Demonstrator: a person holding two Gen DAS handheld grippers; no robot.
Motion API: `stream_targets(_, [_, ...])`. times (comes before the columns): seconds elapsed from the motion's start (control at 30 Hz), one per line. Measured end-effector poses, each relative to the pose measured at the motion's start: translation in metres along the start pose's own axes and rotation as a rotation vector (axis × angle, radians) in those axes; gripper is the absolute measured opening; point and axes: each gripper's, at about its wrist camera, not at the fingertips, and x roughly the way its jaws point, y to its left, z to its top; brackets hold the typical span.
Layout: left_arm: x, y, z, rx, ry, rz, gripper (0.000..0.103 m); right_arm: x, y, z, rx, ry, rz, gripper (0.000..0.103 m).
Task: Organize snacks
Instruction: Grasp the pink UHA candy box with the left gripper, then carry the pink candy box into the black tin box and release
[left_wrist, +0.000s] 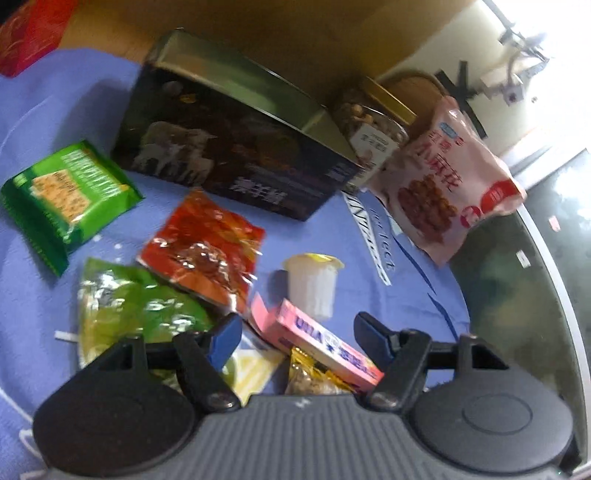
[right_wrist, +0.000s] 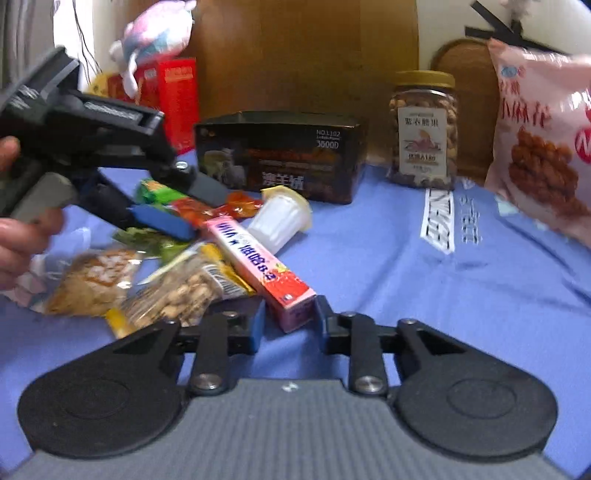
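The left gripper (left_wrist: 297, 334) is held above the surface, angled downward, with its 2 blue-padded fingers (left_wrist: 223, 338) spread wide apart. A bare hand (right_wrist: 22, 221) grips its handle. The right gripper (right_wrist: 290, 323) sits low and level, its fingers (right_wrist: 255, 328) parted, gripping nothing.

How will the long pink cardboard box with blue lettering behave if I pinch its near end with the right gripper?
The long pink cardboard box looks stiff, so it should lift as one piece. It seems light and may pivot when pinched at one end. It leans on the clear bag of nuts, which may shift. The right gripper is open around its near end.
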Motion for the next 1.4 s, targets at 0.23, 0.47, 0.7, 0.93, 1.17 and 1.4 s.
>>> stream_targets(0.23, [0.019, -0.037, -0.012, 0.161, 0.056, -0.023, 0.069, -0.053, -0.040, -0.030, 0.218, -0.027, 0.023, 0.029])
stream_targets(0.47, [0.035, -0.059, -0.020, 0.322, 0.079, 0.056, 0.049, -0.043, -0.028, -0.027, 0.152, -0.026, -0.034, 0.035])
stream_targets(0.7, [0.020, -0.063, -0.010, 0.327, 0.069, -0.023, 0.043, -0.043, -0.007, -0.028, 0.078, -0.026, -0.140, 0.032])
stream_targets(0.93, [-0.023, -0.074, 0.011, 0.349, -0.048, -0.090, 0.043, -0.063, 0.000, 0.001, 0.075, -0.117, -0.144, 0.032])
stream_targets(1.17, [-0.048, -0.058, 0.077, 0.278, -0.213, -0.027, 0.043, -0.030, 0.006, 0.075, 0.014, -0.184, -0.106, 0.032])
stream_targets(1.4, [-0.032, -0.012, 0.133, 0.201, -0.298, 0.121, 0.046, 0.053, 0.020, 0.139, -0.051, -0.158, -0.079, 0.033])
